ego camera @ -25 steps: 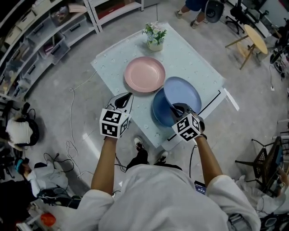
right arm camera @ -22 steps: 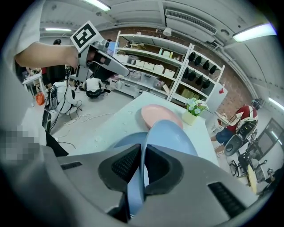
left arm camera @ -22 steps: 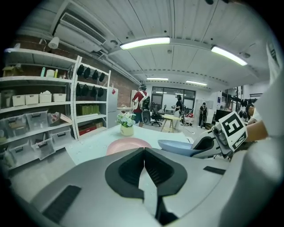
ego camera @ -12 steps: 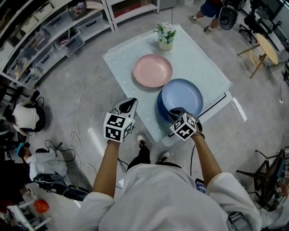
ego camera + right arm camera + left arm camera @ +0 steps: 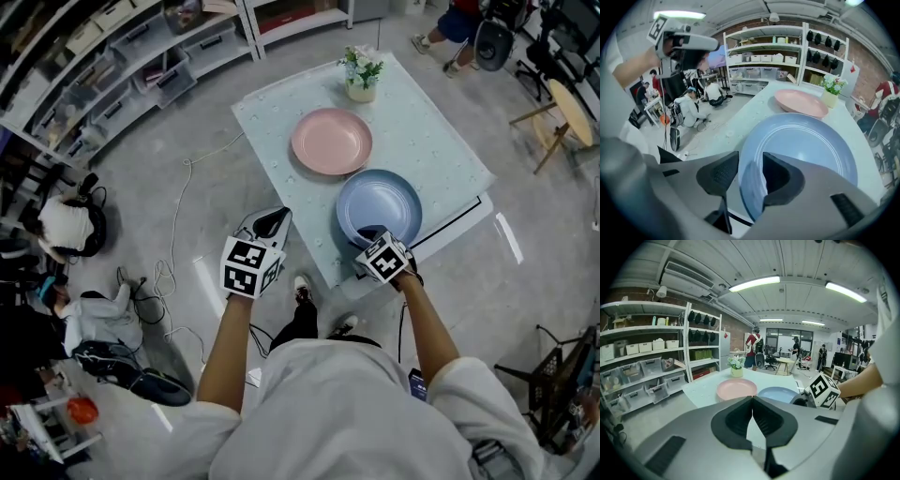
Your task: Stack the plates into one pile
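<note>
A pink plate (image 5: 331, 141) lies alone on the pale table (image 5: 422, 131). Nearer me, a light blue plate (image 5: 379, 206) rests flat on a darker blue one. My right gripper (image 5: 373, 236) sits at that pile's near rim. Its jaws have just been opening: in the right gripper view the light blue plate (image 5: 806, 145) has its rim between the pads of the right gripper (image 5: 750, 161), with a gap on the left side. My left gripper (image 5: 272, 220) hovers off the table's near-left edge, shut and empty. From the left gripper (image 5: 752, 401) both the pink plate (image 5: 736, 389) and blue plate (image 5: 778, 393) show.
A potted flower (image 5: 360, 75) stands at the table's far edge. Shelves with bins (image 5: 141, 56) line the far left. Cables (image 5: 178, 234) trail on the floor, and a person (image 5: 66, 234) sits low at the left. A round wooden side table (image 5: 567, 112) is at the right.
The light blue plate went from tilted in the right gripper to lying flat on the darker blue plate. The right gripper sank with it and opened its jaws. The left gripper shifted slightly.
</note>
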The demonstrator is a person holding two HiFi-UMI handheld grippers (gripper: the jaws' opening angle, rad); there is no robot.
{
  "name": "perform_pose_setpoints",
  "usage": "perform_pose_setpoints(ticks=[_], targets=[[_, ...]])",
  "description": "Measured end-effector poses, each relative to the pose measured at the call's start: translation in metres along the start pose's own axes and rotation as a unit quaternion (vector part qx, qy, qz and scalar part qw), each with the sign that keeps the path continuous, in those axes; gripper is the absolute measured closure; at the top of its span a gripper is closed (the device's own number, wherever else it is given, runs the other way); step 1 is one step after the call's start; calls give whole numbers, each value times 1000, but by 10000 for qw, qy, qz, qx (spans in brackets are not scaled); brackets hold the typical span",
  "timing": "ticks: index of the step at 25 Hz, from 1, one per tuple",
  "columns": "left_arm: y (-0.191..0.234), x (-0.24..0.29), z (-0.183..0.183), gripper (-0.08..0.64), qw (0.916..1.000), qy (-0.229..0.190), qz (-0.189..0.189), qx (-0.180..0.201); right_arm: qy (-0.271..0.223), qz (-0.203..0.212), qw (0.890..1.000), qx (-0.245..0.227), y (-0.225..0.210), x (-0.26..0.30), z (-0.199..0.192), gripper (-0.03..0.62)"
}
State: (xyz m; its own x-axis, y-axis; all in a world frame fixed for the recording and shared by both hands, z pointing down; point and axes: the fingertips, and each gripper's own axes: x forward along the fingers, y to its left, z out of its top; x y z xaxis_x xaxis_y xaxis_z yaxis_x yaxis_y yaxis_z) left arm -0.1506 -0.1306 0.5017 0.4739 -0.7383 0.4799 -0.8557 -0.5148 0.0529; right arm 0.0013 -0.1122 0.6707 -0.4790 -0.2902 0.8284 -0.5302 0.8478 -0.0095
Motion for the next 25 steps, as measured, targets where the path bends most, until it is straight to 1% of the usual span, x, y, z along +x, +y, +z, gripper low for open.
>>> perform_pose_setpoints(ticks=[2,5,8,12,14,17,20,22,25], targets=[[0,-5,0,541,10000,-10,49,5,-129,70,9995,272,-5,-11,2,393],[-1,-10,-1,541,9999,36,87,132,-287,99,9983,496,-10,-31,0,384],[-7,-9,3,541,9994,54,32,332,-606,-152,9952,750,-19,-56,3,413],[-13,2,15,541,9985,-19,-119,536,-984,-708,9869,1062,-34,-87,10,480],[-16,9,20,540,9972,-45,-273,700,-1146,-1040,9801,1245,-42,-101,14,513],[-14,29,25,540,9944,-74,-576,885,-1391,-1602,9638,1612,-54,-119,21,565],[-16,57,32,540,9902,-20,-923,1051,-1574,-1939,9481,1968,-61,-129,22,577],[-16,79,35,540,9843,47,-1114,1365,-1641,-2112,9393,2147,-66,-132,22,577],[-11,111,34,521,9728,164,-1398,1837,-1681,-2353,9270,2389,-72,-136,24,577]])
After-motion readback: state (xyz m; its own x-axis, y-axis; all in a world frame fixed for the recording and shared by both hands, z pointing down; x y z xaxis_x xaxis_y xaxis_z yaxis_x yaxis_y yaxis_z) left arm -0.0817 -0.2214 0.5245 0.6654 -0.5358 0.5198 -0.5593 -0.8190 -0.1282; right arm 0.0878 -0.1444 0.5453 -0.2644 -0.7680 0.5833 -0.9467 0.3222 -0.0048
